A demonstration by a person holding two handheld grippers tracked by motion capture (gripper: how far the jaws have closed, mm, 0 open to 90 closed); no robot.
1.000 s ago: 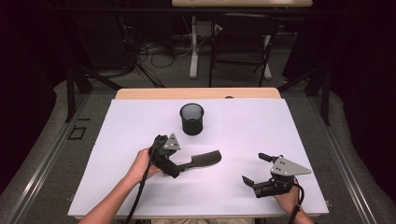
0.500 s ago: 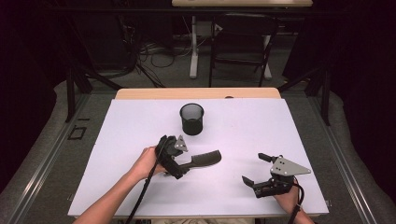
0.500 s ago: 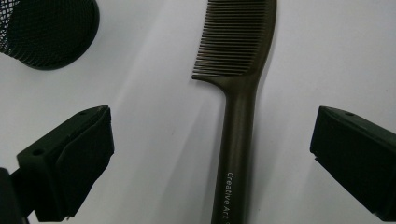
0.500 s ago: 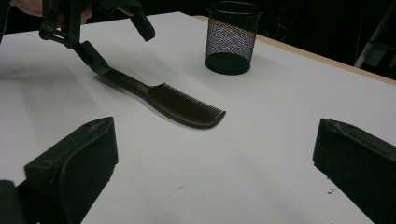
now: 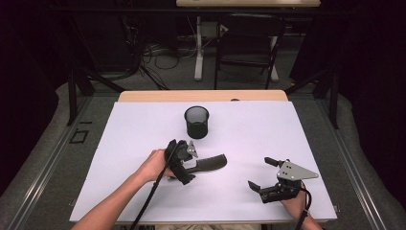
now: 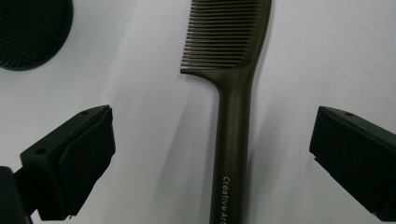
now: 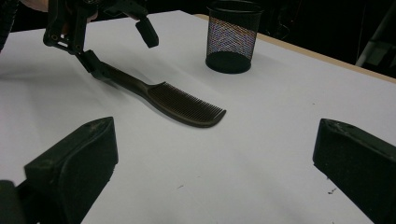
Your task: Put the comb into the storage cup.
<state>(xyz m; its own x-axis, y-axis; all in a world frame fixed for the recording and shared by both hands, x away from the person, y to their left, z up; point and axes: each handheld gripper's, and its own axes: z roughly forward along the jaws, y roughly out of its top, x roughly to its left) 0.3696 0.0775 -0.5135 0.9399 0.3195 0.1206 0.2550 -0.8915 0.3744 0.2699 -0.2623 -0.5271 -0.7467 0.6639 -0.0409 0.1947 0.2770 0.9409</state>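
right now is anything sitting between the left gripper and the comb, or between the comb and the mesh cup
Nothing visible. The left gripper is open, its jaws straddling the handle of the comb with bare white table on either side. Between the comb's toothed end and the mesh cup the high view shows only bare table surface.

Dark brown comb [image 5: 207, 165] with a long handle, lying flat on the white table [image 5: 306, 139], toothed end away from the left gripper [image 5: 181, 160]. White lettering along the handle. Handle between that gripper's spread jaws. Black mesh cup [image 5: 197, 121] standing upright just beyond, empty-looking.
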